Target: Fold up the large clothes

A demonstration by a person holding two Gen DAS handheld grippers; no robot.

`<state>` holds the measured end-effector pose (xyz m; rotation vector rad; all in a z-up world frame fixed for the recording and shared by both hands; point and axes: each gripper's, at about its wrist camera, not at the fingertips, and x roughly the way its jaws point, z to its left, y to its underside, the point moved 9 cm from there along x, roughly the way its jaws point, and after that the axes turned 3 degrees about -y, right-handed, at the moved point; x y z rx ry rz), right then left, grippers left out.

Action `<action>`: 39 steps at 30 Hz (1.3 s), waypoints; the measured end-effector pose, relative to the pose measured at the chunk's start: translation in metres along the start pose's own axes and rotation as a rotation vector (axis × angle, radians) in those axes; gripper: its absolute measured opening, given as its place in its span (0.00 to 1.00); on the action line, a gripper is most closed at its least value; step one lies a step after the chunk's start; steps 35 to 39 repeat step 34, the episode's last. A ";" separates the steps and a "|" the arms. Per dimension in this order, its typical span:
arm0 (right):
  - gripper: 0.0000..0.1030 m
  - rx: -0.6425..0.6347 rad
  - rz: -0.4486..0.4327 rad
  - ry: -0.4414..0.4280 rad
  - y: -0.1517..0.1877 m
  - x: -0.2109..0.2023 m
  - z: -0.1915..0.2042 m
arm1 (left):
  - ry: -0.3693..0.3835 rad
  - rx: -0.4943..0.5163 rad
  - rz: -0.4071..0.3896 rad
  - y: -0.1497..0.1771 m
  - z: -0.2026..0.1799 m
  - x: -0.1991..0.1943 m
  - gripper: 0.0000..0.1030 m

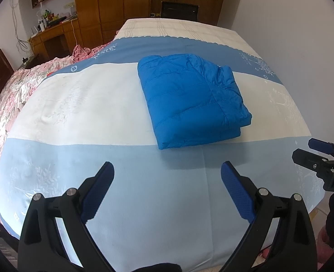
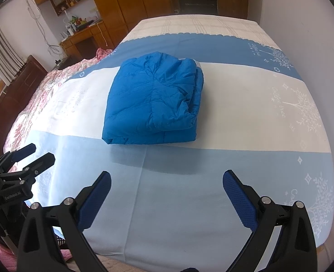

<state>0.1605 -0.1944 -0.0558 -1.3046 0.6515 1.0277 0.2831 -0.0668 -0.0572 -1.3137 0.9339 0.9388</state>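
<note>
Blue and white all over: the bed sheet (image 1: 112,104) is covering pretty much the whole bed in bands, a darker blue strip far back, a white band through the middle and a pale blue band near the cameras, with little white tree prints running down the right side. A pink flowery quilt (image 1: 6,104) is lying bunched along the left edge of the bed, and past it a wooden desk (image 1: 53,36) and tall wooden wardrobe (image 1: 112,6) are standing against the far wall.

Sitting on the white band, roughly mid-bed, a bright blue puffer jacket (image 2: 153,99) is lying folded into a chunky rectangle, its near edge just reaching the pale blue band. Nothing is touching it.

Both claws are hanging over the near pale blue band, well apart from the jacket. The left gripper (image 1: 167,192) is showing its two blue-padded fingers spread wide with nothing between them. The right gripper (image 2: 167,199) is looking the same, fingers spread wide and gripping nothing. Each one is also peeking into the other's view at the edge, fingers apart there too.
</note>
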 end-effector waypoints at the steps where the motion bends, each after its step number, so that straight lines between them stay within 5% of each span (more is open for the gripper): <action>1: 0.96 0.000 0.000 0.000 0.000 0.000 0.000 | 0.000 0.000 0.001 0.000 0.000 0.000 0.92; 39: 0.96 0.009 0.015 -0.005 -0.004 0.008 -0.008 | 0.002 0.013 0.003 -0.005 0.001 0.006 0.92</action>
